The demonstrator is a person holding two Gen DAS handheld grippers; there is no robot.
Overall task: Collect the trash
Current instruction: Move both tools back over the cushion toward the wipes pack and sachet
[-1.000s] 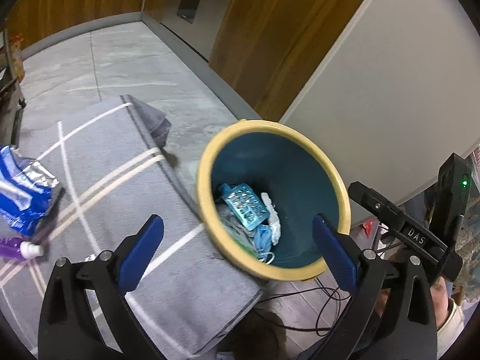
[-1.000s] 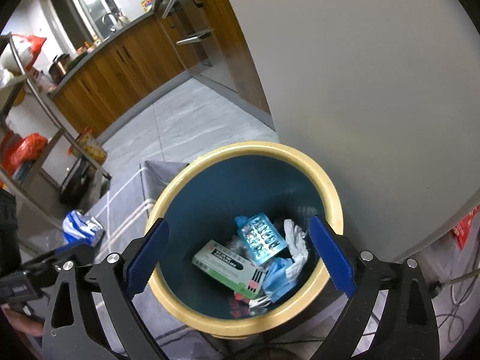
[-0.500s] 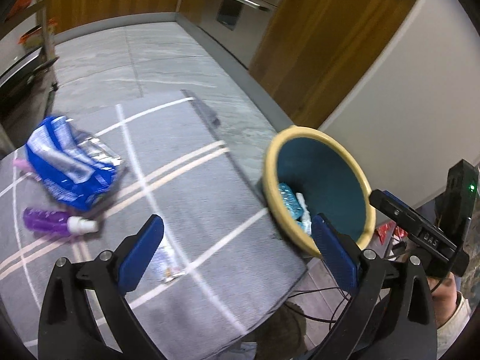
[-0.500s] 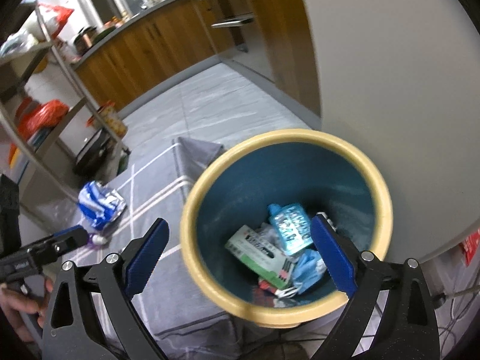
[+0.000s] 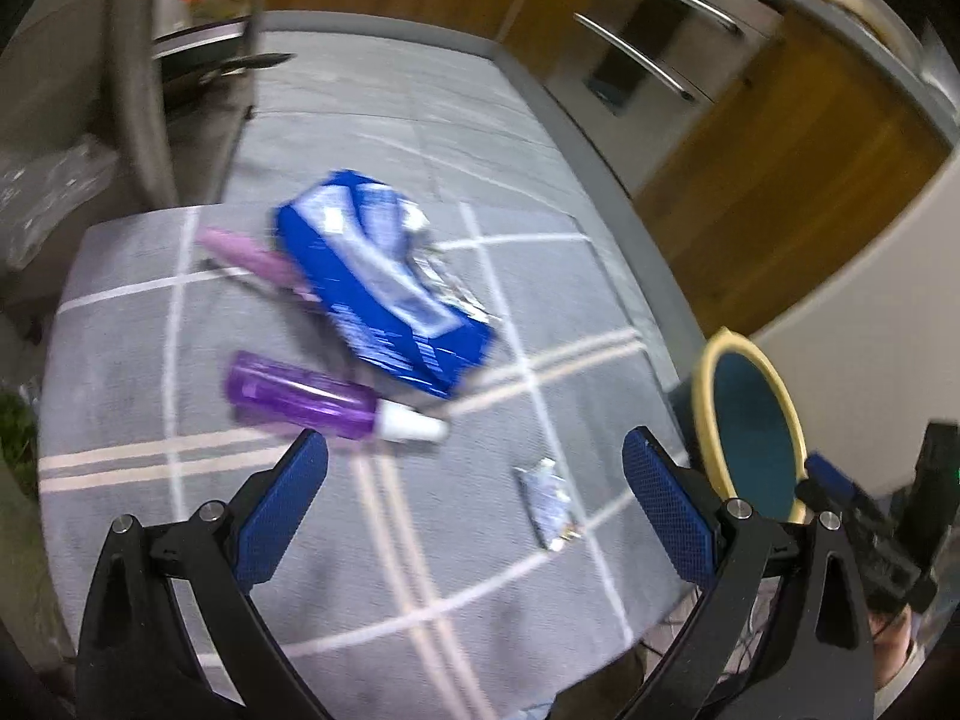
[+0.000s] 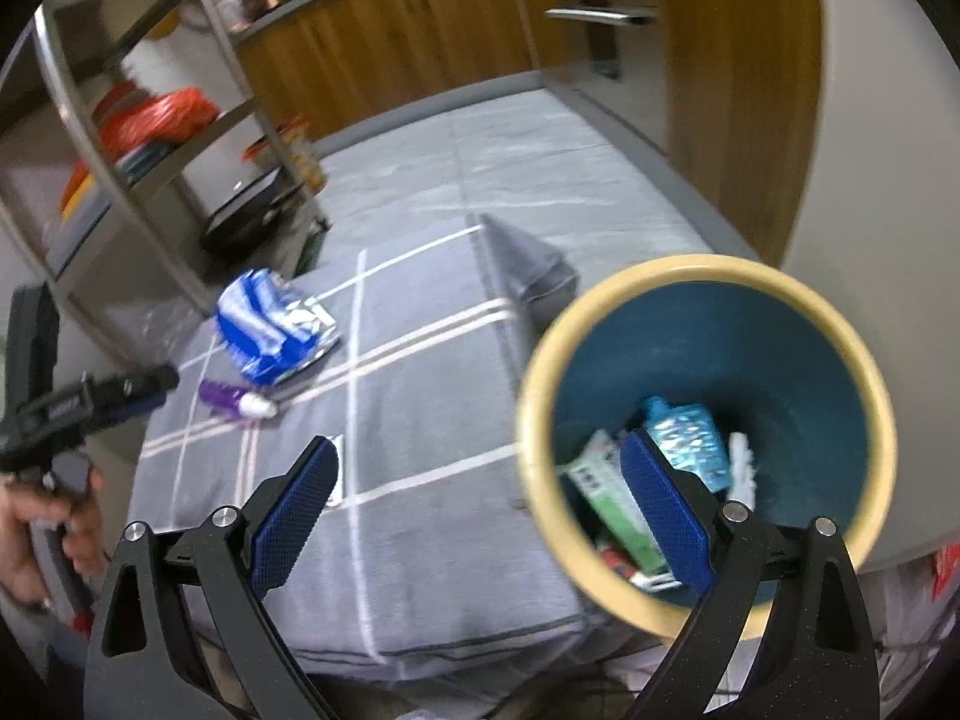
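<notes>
While both pairs of jaws stand wide and empty, the left gripper [image 5: 474, 480] is the nearer to what remains on the grey-clothed counter [image 5: 420, 570]. The purple bottle [image 5: 312, 399] lies just ahead of it, long axis crosswise, white cap toward the bin [image 5: 756, 426]. The blue packet [image 5: 384, 294] sits beyond, a small wrapper [image 5: 549, 501] between the jaws. The right gripper [image 6: 480, 492] hangs by the bin.
</notes>
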